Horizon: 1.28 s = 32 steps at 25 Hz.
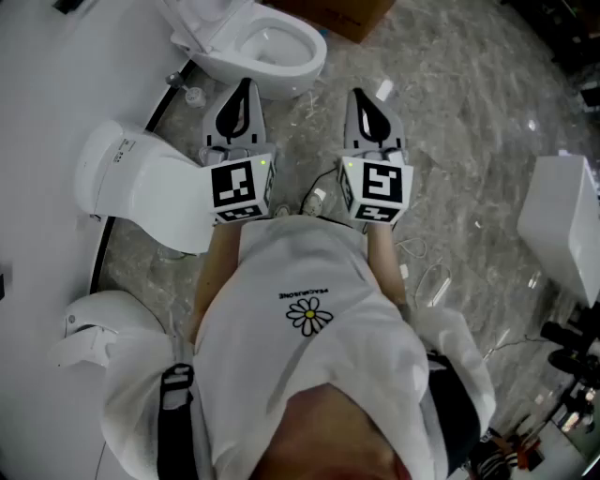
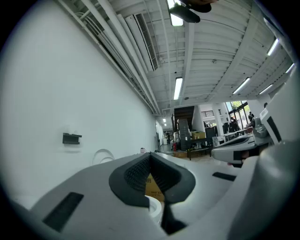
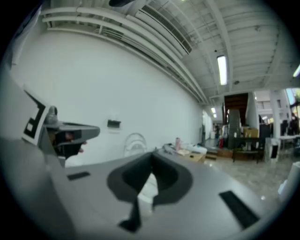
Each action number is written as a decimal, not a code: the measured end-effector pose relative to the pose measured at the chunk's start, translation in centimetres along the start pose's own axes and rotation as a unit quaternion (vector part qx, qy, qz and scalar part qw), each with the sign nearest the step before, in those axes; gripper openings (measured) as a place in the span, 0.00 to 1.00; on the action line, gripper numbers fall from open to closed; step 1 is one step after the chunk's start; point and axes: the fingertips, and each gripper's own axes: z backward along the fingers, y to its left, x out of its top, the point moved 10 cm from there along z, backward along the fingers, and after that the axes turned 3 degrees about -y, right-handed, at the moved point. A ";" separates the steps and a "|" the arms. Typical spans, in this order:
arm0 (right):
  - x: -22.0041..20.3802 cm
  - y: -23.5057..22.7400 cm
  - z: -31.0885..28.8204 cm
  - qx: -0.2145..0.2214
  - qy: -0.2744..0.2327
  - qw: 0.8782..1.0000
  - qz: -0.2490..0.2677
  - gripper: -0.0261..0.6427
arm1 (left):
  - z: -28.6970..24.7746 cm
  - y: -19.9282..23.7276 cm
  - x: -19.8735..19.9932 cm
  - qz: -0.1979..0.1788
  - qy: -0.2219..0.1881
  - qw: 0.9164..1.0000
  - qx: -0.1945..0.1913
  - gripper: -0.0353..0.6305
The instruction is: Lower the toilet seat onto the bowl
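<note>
1. The left white two-jaw gripper [image 1: 245, 88] has its black-padded fingers [image 2: 140, 173] pressed together, with nothing between them.
2. The right white two-jaw gripper [image 1: 359, 96] is likewise closed and empty.
3. The white ceramic toilet bowl [image 1: 302, 67] stands just ahead of both tips, untouched. Its white seat [image 1: 195, 26] seems raised at the rear, though the frame edge cuts it.
4. A white rounded fixture [image 1: 141, 183] crowds the left gripper. The grey marbled floor [image 1: 469, 122] lies open to the right.
</note>
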 end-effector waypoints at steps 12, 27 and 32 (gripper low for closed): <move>0.2 -2.0 -0.3 0.003 -0.001 1.000 -0.022 0.08 | -1.8 -1.2 0.1 0.002 -0.010 1.000 -0.006 0.08; -2.5 -6.1 1.0 0.029 -0.001 0.998 -0.051 0.08 | -2.8 -4.6 0.1 -0.012 -0.036 0.999 0.010 0.08; -2.9 -7.1 2.0 0.024 -0.011 0.997 -0.066 0.08 | -3.8 -5.4 0.3 -0.007 -0.047 0.999 0.003 0.08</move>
